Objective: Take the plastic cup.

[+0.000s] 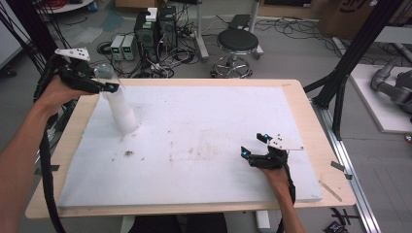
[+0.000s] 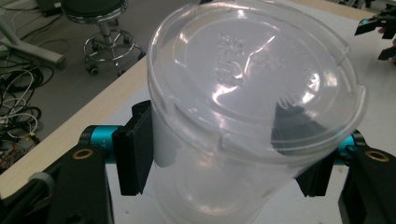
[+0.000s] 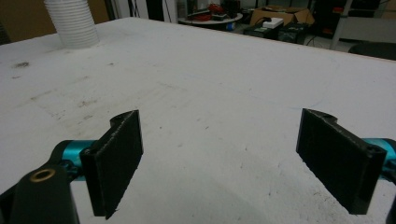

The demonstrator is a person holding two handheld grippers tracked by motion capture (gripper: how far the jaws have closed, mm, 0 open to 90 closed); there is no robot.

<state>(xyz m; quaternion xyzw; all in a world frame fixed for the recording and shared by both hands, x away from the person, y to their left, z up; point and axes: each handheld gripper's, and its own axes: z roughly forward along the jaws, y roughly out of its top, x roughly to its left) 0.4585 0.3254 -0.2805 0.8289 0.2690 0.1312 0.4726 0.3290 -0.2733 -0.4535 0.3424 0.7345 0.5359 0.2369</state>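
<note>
Left tongs [image 2: 224,163] clamp clear cup [image 2: 252,107] atop stack [image 1: 121,109].

The left tongs [image 1: 109,87] are raised at the end of an outstretched left forearm [image 1: 24,145], the left hand [image 1: 60,90] wrapped round the body behind them and the grey plate on top. In the left gripper view their black pads [image 2: 135,156] sit on opposite sides of a clear lidded cup [image 2: 243,93] — both pads against its wall, jaws closed on it.

The right tongs [image 1: 253,144] lie low, well apart from the left pair, with the right hand [image 1: 272,167] behind them and the forearm trailing back. Their jaws stand wide apart — pads [image 3: 116,158] facing each other with nothing between.
</note>
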